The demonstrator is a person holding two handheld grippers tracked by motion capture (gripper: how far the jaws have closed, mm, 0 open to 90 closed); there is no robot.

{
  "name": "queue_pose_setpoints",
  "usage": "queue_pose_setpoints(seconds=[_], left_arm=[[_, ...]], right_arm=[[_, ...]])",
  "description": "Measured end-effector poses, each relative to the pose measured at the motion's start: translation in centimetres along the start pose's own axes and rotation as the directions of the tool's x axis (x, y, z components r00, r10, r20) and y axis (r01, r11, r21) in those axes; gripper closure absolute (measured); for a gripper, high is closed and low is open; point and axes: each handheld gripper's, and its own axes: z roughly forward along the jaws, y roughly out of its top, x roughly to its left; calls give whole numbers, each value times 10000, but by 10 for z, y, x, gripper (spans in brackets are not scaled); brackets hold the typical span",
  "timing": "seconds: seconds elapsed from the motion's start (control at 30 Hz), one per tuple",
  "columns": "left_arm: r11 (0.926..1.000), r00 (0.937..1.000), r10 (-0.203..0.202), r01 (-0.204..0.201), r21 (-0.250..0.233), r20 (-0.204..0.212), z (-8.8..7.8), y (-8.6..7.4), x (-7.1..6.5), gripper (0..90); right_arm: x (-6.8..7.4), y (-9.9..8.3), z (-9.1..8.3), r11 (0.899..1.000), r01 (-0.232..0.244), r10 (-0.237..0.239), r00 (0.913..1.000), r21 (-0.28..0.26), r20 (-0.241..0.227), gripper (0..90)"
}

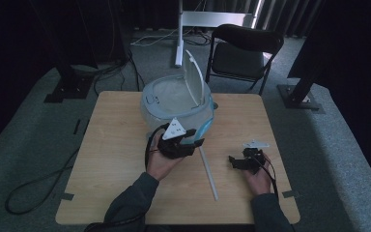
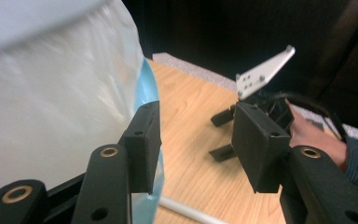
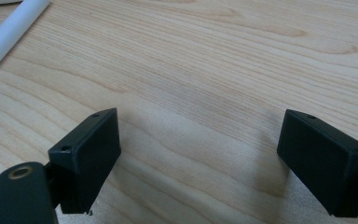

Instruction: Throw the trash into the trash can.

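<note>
A round translucent container (image 1: pixel 174 99) with a pale blue rim stands at the back middle of the wooden table (image 1: pixel 116 145), its lid (image 1: pixel 195 77) raised upright. My left gripper (image 1: pixel 197 137) is open at the container's front, close to a light-blue strip (image 1: pixel 205 126) on its side. In the left gripper view my left gripper (image 2: pixel 196 126) has one jaw against the container wall (image 2: pixel 60 93) and blue edge (image 2: pixel 150 84), with nothing between the jaws. My right gripper (image 1: pixel 233 162) rests open low over bare wood at the right, also seen as the right gripper (image 3: pixel 200 140).
A white rod (image 1: pixel 208 174) lies on the table between the two hands, and the white rod (image 3: pixel 9 28) is also in the right gripper view. A black folding chair (image 1: pixel 244 50) and a white stand post (image 1: pixel 179 34) are behind the table. Cables (image 1: pixel 38 183) trail on the floor.
</note>
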Motion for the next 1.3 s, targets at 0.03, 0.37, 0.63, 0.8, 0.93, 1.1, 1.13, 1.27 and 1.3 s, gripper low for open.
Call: queue_pose_setpoints(seconds=[0.03,0.37,0.63,0.8,0.93,1.1,1.13,1.27,1.3], left_arm=[[10000,10000,-5,5,48,18,2,-2,-1,523],[9993,10000,-37,35,375,32,20,-18,-8,528],[9973,10000,-59,54,729,67,32,-30,-15,528],[9957,9998,-16,-1,925,175,39,-38,-21,528],[9943,9999,51,-65,1063,137,45,-44,-25,528],[9917,9999,66,-81,1281,116,52,-54,-27,528],[9911,9999,27,-45,1327,142,54,-56,-28,528],[9863,9998,131,-154,1642,151,62,-66,-30,528],[9848,9998,129,-157,1727,172,63,-68,-31,528]], right_arm=[[0,0,0,10000,-3,3,10000,-8,1,121],[0,0,0,10000,15,-15,10000,-7,7,121],[0,0,0,10000,10,-10,10000,-13,6,121],[0,0,0,10000,14,-14,10000,-16,8,121],[0,0,0,10000,10,-10,10000,-15,2,121],[0,0,0,10000,13,-13,10000,-12,4,121],[0,0,0,10000,11,-11,10000,-13,6,121],[0,0,0,10000,9,-9,10000,-14,5,121],[0,0,0,10000,24,-24,10000,-21,6,121]])
